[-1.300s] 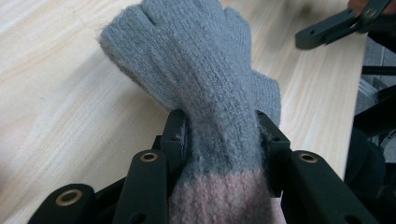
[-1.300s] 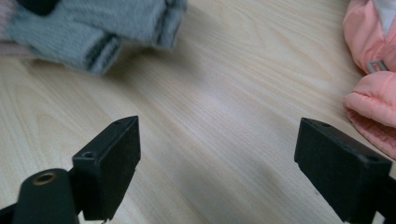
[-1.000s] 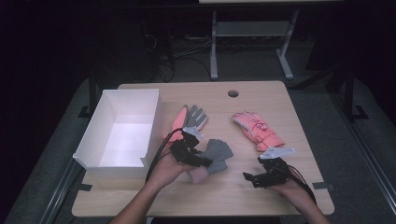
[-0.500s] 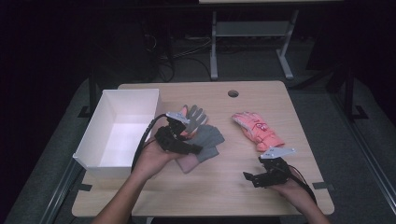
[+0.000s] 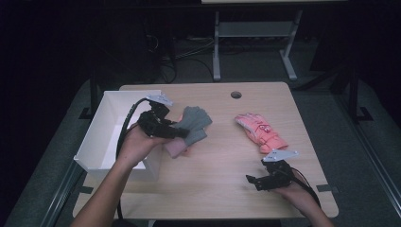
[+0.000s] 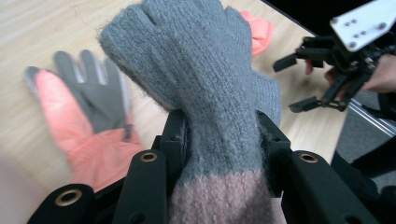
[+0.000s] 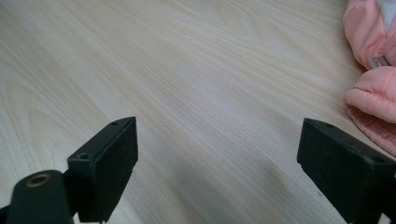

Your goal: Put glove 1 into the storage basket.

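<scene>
From the high view, the grey knit glove [image 5: 191,124] is seen gripped by the left hand-held gripper [image 5: 176,134], lifted off the surface [image 5: 217,189] beside the white box [image 5: 101,137]. The right hand-held gripper [image 5: 252,181] is parked low, near the pink glove [image 5: 260,132].

In the left gripper view, the knit glove [image 6: 205,93] is pinched just above its pink cuff.

In the right gripper view, the jaws are spread wide with nothing between them.
</scene>
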